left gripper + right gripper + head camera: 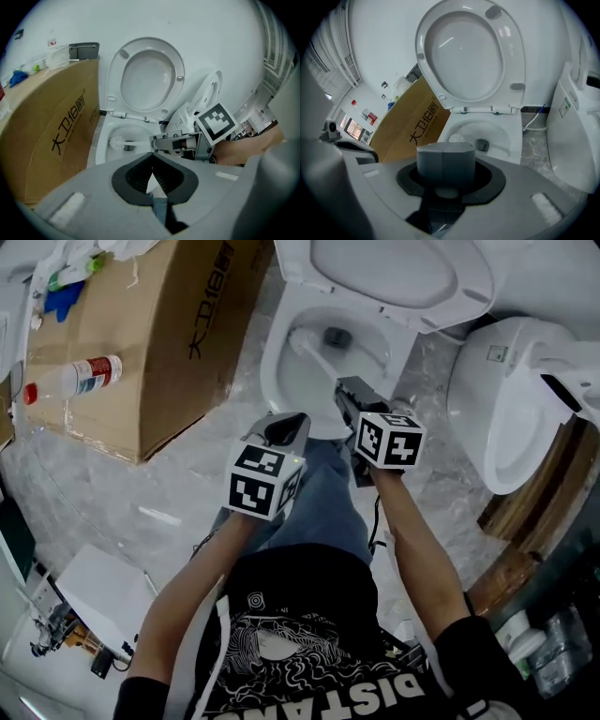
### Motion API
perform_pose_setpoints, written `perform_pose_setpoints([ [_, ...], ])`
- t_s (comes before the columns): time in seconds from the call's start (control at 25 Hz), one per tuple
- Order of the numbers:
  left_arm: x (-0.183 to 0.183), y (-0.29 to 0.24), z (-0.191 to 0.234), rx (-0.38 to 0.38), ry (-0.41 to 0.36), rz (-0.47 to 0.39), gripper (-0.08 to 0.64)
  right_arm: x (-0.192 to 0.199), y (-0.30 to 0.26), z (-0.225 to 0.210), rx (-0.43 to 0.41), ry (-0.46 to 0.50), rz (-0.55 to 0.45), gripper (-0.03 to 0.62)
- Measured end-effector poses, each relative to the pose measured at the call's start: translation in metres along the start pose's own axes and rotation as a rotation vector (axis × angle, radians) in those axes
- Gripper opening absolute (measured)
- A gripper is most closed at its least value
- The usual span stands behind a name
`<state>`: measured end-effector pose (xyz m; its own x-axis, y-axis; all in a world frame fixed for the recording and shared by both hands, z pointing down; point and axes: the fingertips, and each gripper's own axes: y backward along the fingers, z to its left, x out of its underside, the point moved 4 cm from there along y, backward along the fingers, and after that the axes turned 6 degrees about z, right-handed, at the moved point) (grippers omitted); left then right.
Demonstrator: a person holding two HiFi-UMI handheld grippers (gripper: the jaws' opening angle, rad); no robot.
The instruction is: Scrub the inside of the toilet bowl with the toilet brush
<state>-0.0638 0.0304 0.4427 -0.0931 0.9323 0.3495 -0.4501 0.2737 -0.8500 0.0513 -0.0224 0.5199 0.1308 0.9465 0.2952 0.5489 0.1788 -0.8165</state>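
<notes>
A brown cardboard box [141,334] is lying on the grey marbled floor [112,493] at the left. Beside it, the left gripper [286,427] is hovering by the near rim of the white ceramic toilet bowl [272,371], its jaws clenched on nothing. The white bristled toilet brush [309,348] is reaching down inside the bowl, near the drain, with the right gripper [345,395] jaws clamping its handle.
</notes>
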Motion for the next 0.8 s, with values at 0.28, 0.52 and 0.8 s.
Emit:
perform_pose_setpoints([
  [0.28,-0.007,-0.002,-0.006,-0.039,0.044,-0.017,-0.002,-0.031,-0.001,-0.027,0.009,0.023,-0.013,0.164],
  [0.52,-0.01,-0.006,-0.014,-0.025,0.023,-0.003,-0.002,-0.041,0.013,-0.054,0.046,-0.033,-0.062,0.164],
  [0.8,-0.014,-0.011,-0.022,0.009,-0.044,0.021,-0.002,-0.023,0.032,-0.074,0.099,-0.122,-0.106,0.163],
])
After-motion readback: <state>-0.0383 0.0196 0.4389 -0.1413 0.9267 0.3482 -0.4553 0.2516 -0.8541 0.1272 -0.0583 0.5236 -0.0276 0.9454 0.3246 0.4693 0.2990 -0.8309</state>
